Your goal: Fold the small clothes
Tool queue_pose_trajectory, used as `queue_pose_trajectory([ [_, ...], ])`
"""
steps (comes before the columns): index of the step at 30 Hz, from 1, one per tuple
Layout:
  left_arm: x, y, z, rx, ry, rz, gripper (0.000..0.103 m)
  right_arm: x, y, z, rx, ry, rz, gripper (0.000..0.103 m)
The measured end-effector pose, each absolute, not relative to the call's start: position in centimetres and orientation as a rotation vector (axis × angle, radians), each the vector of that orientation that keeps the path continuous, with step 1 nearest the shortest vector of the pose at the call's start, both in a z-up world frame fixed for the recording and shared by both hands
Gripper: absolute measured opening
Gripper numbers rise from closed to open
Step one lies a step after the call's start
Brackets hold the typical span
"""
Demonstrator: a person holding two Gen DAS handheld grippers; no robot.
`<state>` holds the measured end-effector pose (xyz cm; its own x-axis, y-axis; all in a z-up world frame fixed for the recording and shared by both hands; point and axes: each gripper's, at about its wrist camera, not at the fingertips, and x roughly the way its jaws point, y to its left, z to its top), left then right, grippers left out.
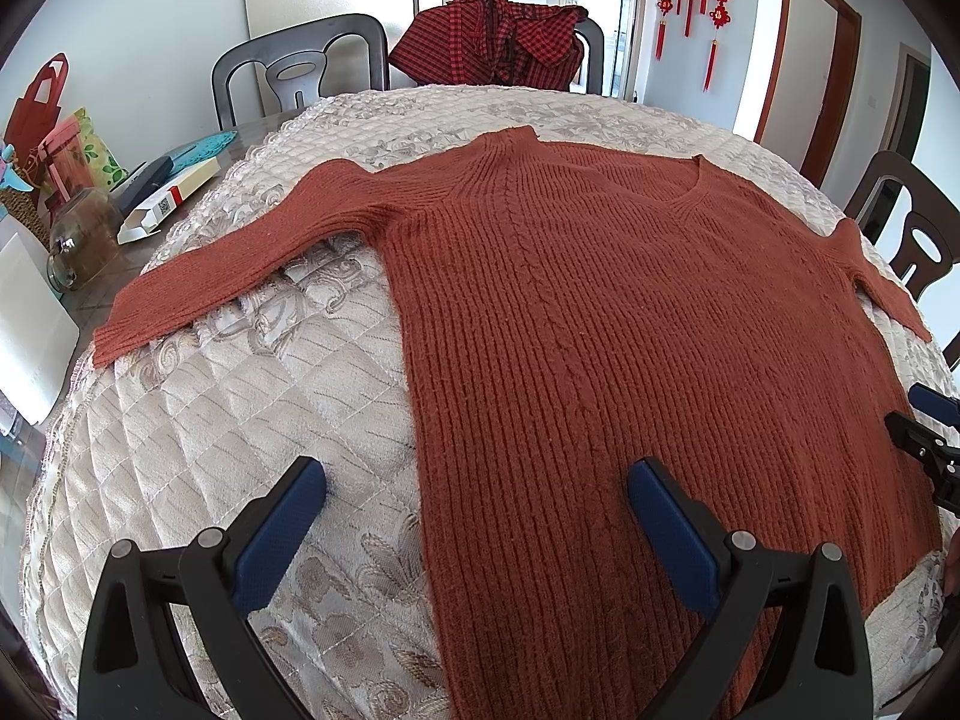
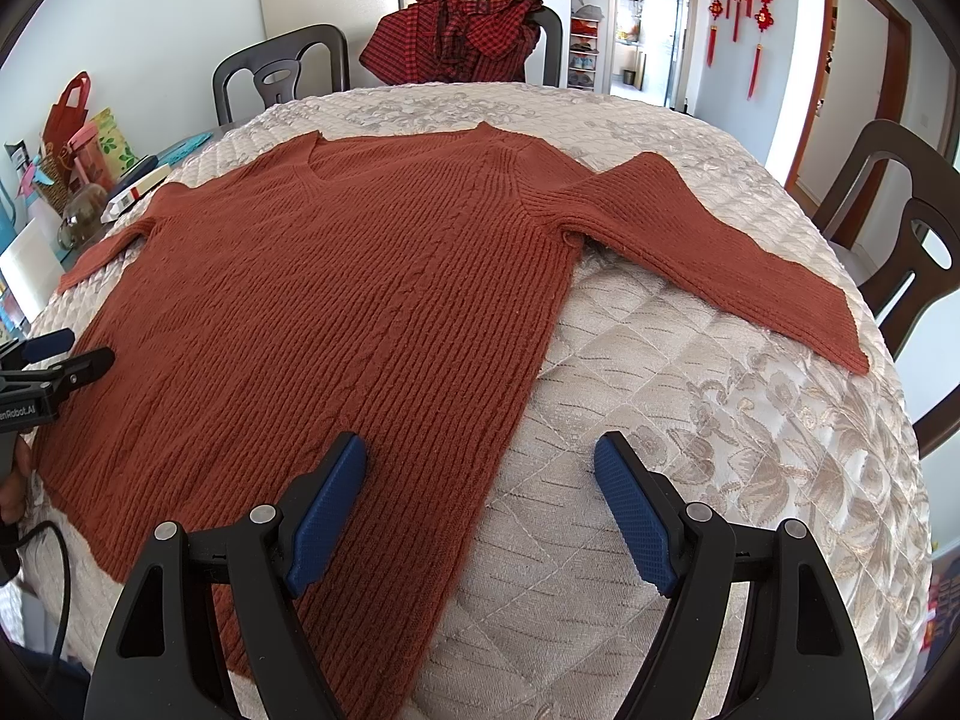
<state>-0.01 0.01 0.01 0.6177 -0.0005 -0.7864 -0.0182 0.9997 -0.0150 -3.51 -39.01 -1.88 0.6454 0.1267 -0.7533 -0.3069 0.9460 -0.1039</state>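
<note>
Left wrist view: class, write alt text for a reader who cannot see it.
A rust-red knitted sweater lies flat, front up, on a quilted cream tablecloth, sleeves spread. The open left tool hovers over its lower left edge.

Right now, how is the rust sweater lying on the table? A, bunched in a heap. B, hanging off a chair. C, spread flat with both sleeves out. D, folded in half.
C: the rust sweater lies flat on the quilted table cover, a sleeve spread out to each side.
</note>
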Motion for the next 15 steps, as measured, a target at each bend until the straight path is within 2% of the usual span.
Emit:
queue_pose_trajectory([
  [15,-0.02,-0.01,0.02,-0.022,0.904,0.011,0.102,-3.54,-39.14,-1.85,-0.23,0.835,0.25,0.079],
])
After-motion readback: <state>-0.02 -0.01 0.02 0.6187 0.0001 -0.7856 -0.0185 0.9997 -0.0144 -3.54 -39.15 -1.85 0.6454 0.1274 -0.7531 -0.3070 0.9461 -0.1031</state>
